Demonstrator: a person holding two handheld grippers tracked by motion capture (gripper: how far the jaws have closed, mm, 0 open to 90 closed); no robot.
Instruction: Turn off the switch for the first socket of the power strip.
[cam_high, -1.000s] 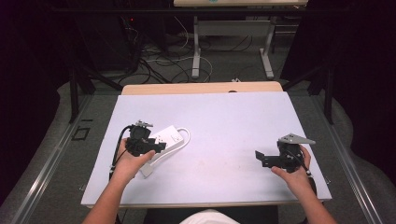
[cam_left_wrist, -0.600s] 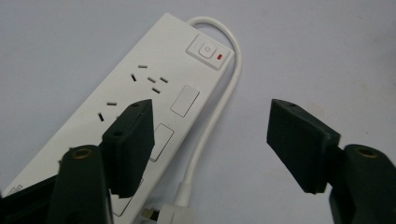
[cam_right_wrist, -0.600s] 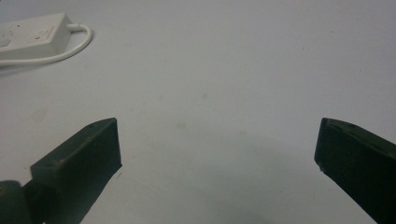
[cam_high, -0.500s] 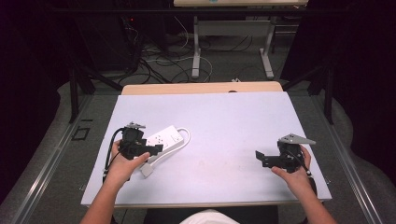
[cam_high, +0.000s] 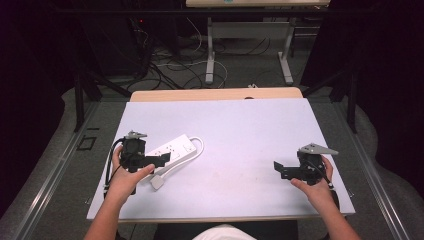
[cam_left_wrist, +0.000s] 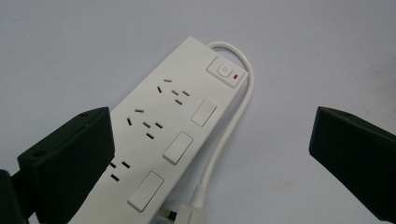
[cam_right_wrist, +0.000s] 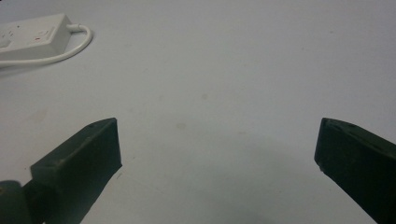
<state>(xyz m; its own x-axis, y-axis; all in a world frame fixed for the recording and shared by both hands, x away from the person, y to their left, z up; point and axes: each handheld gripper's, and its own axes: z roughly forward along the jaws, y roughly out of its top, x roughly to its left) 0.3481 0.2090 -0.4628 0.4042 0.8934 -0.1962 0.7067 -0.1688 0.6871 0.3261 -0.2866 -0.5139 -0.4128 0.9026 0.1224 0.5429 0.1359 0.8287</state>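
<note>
While the wide white worktop (cam_high: 240, 130) carries everything in the high view, most of its surface is left bare, and a wooden strip can be seen along its far edge. On its left half a white power strip (cam_high: 172, 150) is laid flat and slantwise, its switch end turned toward the far right. Its sockets are seen face up in the left gripper view (cam_left_wrist: 159, 135), with a rocker switch and a small red mark at the far end. A short white cord (cam_left_wrist: 224, 135) is looped out of that end and is run back along the strip's side to a plug near the lower edge of that view.

Just beside the strip's near end the left hand-held gripper (cam_high: 157, 160) is held. Its jaws have just been opening and are now spread wide, released; the strip is lodged partly between them but is not pressed by either pad.

Well apart, on the right side of the worktop, the right hand-held gripper (cam_high: 280, 170) is held low over bare surface. Its jaws are likewise spread wide, and nothing is grasped between them.
</note>
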